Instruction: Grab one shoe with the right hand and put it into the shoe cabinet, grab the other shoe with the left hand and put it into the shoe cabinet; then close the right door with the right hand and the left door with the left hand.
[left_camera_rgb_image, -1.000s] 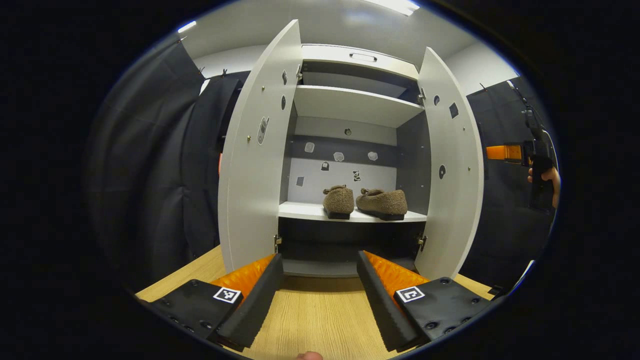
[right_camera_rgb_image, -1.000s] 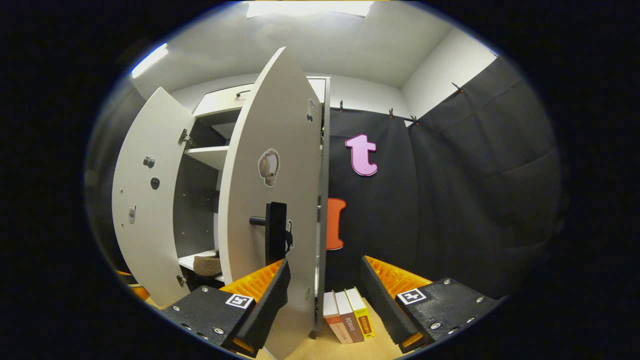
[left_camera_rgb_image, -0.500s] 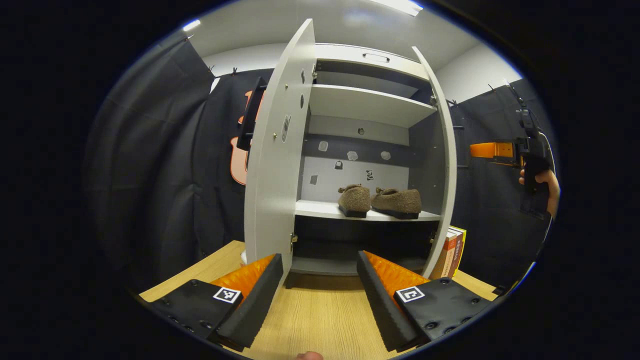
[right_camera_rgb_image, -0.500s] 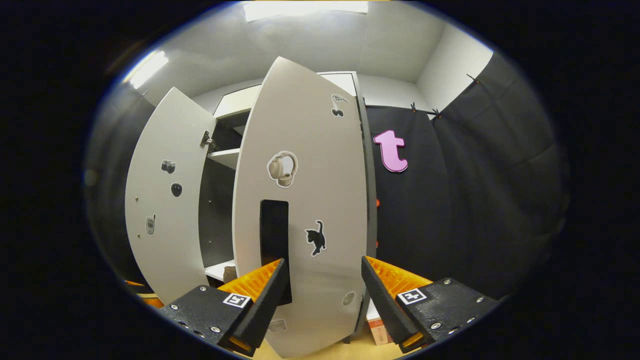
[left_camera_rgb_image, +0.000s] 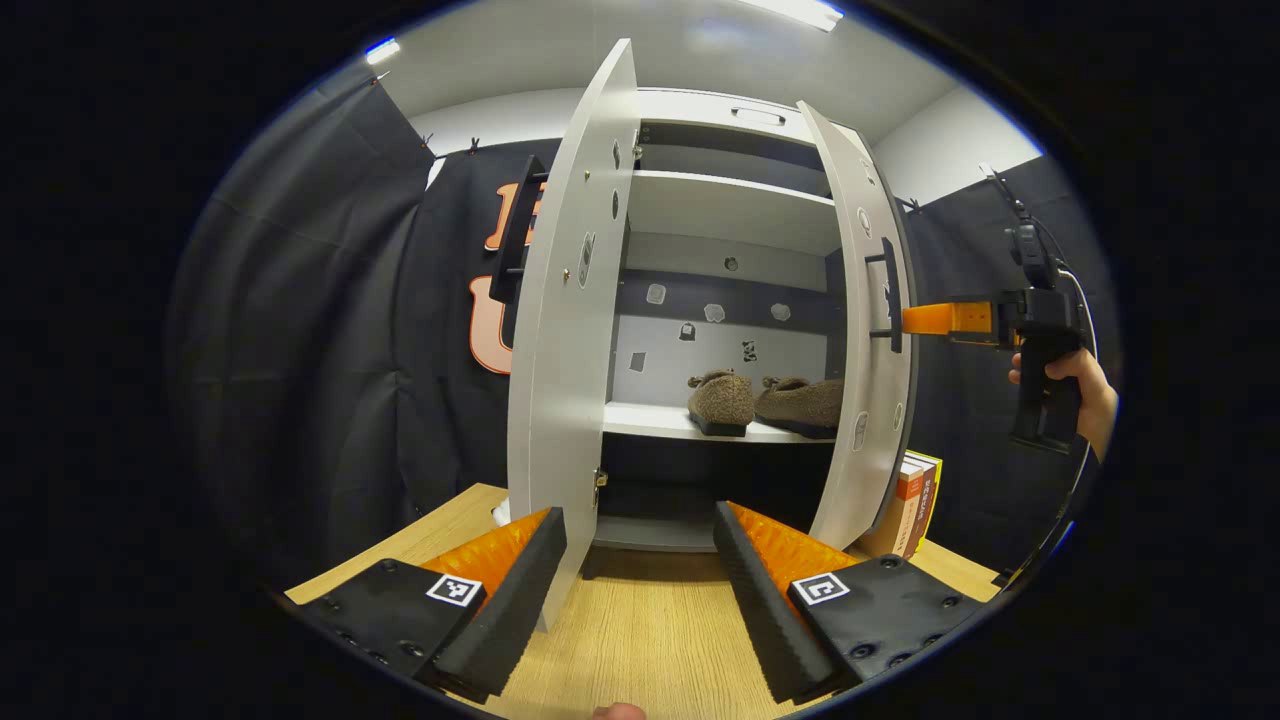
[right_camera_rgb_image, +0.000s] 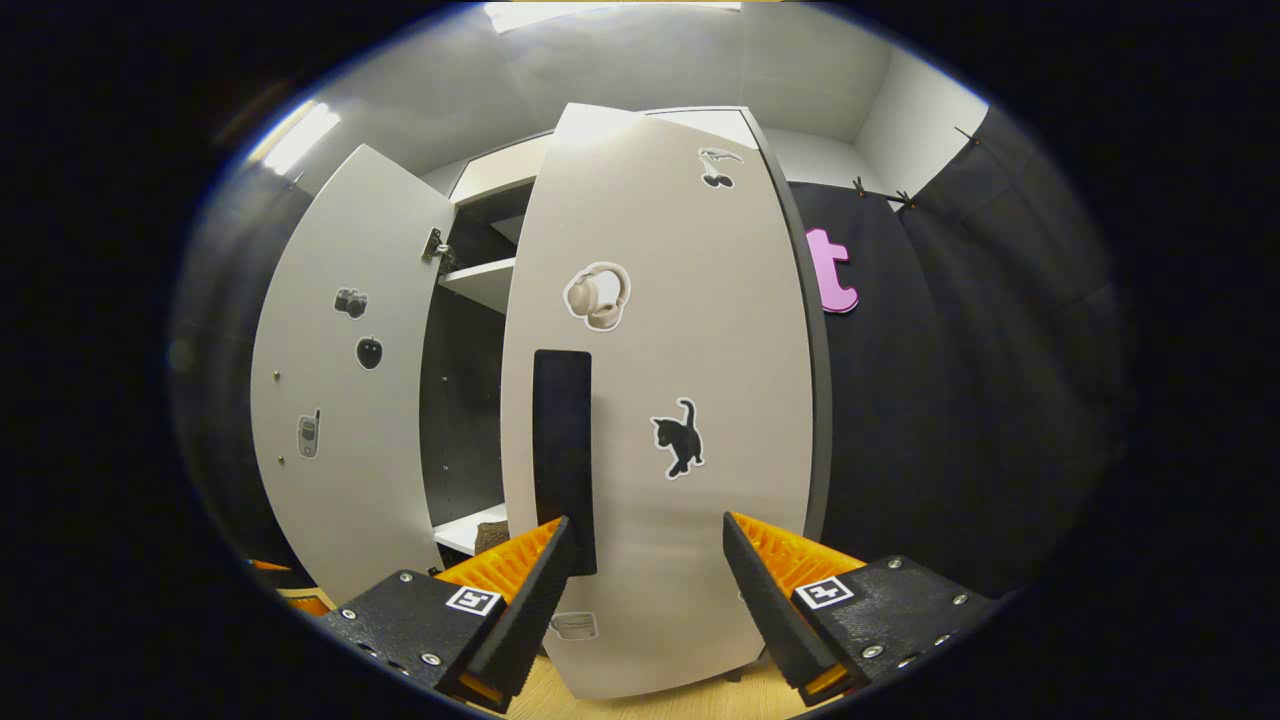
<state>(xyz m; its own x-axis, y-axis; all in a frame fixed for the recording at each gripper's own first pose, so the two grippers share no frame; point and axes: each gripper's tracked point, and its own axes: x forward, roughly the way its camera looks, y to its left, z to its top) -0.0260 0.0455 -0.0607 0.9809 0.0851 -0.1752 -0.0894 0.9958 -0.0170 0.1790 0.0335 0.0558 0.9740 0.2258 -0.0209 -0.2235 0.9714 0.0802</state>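
Shoes (left_camera_rgb_image: 770, 402) sit side by side on the lower shelf (left_camera_rgb_image: 650, 424) of the cabinet (left_camera_rgb_image: 735, 130), toes toward the back, and in the right gripper view I catch a sliver of one past the door edge. From my left gripper (left_camera_rgb_image: 640, 580) I look straight into the cabinet: fingers spread wide, nothing between them, low over the wooden table (left_camera_rgb_image: 640, 640). Left door (left_camera_rgb_image: 565, 330) stands open, edge-on to me, its lower corner just beside my left finger, its black handle (left_camera_rgb_image: 510, 235) on the far side. Right door (left_camera_rgb_image: 865, 340) is part-way round, angled across the opening and hiding part of the right shoe. Out at the right I see my other tool, right gripper (left_camera_rgb_image: 925, 318), held by a hand (left_camera_rgb_image: 1075, 385), its tip right at that door's handle (left_camera_rgb_image: 885, 295); I cannot tell whether it touches. Books (left_camera_rgb_image: 912, 500) stand on the table beside the cabinet, behind the door's lower corner.

On the right gripper view, right gripper (right_camera_rgb_image: 645, 590) is wide open too, holding nothing, facing the outer face of the right door (right_camera_rgb_image: 680, 400). Long black handle (right_camera_rgb_image: 563, 450) runs down to just above my left finger. Stickers on the panel: headphones (right_camera_rgb_image: 597, 296), a cat (right_camera_rgb_image: 678, 438), cherries (right_camera_rgb_image: 717, 167).
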